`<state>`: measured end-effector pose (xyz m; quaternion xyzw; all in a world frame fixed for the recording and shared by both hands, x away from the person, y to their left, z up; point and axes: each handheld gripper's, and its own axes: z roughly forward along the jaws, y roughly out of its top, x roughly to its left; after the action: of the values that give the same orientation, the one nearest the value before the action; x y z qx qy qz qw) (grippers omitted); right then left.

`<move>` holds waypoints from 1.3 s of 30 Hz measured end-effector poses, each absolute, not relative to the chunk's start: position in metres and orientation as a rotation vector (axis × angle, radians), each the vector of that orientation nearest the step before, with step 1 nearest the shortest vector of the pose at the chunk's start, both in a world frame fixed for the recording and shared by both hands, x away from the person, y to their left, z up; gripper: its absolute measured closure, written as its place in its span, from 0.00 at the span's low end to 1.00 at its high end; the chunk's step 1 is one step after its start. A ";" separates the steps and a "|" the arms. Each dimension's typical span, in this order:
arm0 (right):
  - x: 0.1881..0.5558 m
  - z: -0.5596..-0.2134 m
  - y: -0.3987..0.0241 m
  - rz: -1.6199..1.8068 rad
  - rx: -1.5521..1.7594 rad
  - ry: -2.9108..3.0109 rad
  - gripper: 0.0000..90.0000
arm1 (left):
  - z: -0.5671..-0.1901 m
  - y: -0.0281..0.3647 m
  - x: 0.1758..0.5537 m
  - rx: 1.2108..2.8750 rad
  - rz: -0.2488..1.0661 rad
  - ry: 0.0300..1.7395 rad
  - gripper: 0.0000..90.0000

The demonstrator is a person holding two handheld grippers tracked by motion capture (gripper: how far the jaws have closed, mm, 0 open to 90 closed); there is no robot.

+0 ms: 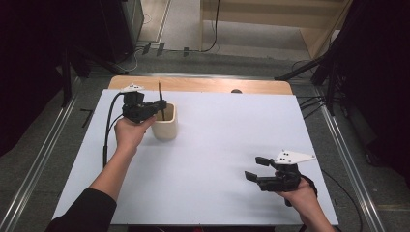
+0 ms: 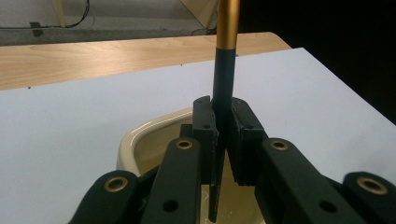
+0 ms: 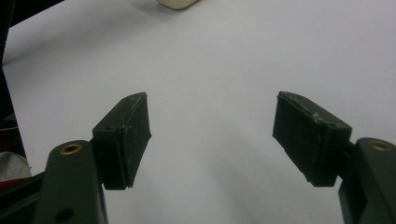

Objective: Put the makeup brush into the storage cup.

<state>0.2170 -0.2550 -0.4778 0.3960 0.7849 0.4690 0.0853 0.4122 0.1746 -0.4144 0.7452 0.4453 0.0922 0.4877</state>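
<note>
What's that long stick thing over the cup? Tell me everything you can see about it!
It is a thin stick, maybe a pen or brush: dark along its lower part, shiny gold higher up. It stands nearly upright. The left tool pinches its dark part between shut jaws. Its lower end dips inside the cream cup, which sits on the white table. The top end runs out of the left gripper view, so its tip is unclear.

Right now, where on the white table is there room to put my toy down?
Lots of room. The white table is bare between the cream cup and the right claw, and along the far right edge. It is crowded only at the cup, where the left claw holds a black stick over it.
</note>
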 end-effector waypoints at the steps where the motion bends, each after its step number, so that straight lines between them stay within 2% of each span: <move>1: 0.217 -0.478 -0.255 1.398 1.181 2.340 0.31 | -0.414 0.175 0.412 1.811 0.224 1.085 0.92; 8: 0.217 -0.478 -0.254 1.405 1.175 2.343 0.31 | -0.414 0.178 0.413 1.813 0.228 1.087 0.91; 10: 0.217 -0.477 -0.254 1.406 1.169 2.345 0.31 | -0.412 0.179 0.413 1.807 0.217 1.097 0.88; 11: 0.217 -0.477 -0.254 1.409 1.158 2.345 0.31 | -0.411 0.180 0.412 1.795 0.206 1.104 0.83; 13: 0.216 -0.477 -0.253 1.408 1.156 2.350 0.31 | -0.408 0.181 0.411 1.802 0.221 1.121 0.66; 14: 0.216 -0.477 -0.253 1.410 1.152 2.350 0.31 | -0.407 0.182 0.411 1.810 0.230 1.120 0.60; 18: 0.216 -0.477 -0.252 1.411 1.149 2.351 0.31 | -0.404 0.184 0.411 1.818 0.195 1.127 0.43; 20: 0.216 -0.477 -0.252 1.410 1.145 2.353 0.31 | -0.402 0.184 0.410 1.836 0.207 1.121 0.38; 24: 0.216 -0.477 -0.252 1.409 1.148 2.354 0.31 | -0.399 0.188 0.407 1.847 0.177 1.108 0.34; 39: 0.216 -0.477 -0.251 1.402 1.144 2.362 0.31 | -0.392 0.205 0.400 1.861 0.118 1.118 0.34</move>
<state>0.2162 -0.2513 -0.4774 0.3831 0.7911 0.4696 0.0829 0.3999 0.2049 -0.3923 0.7578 0.4553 0.0480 0.4649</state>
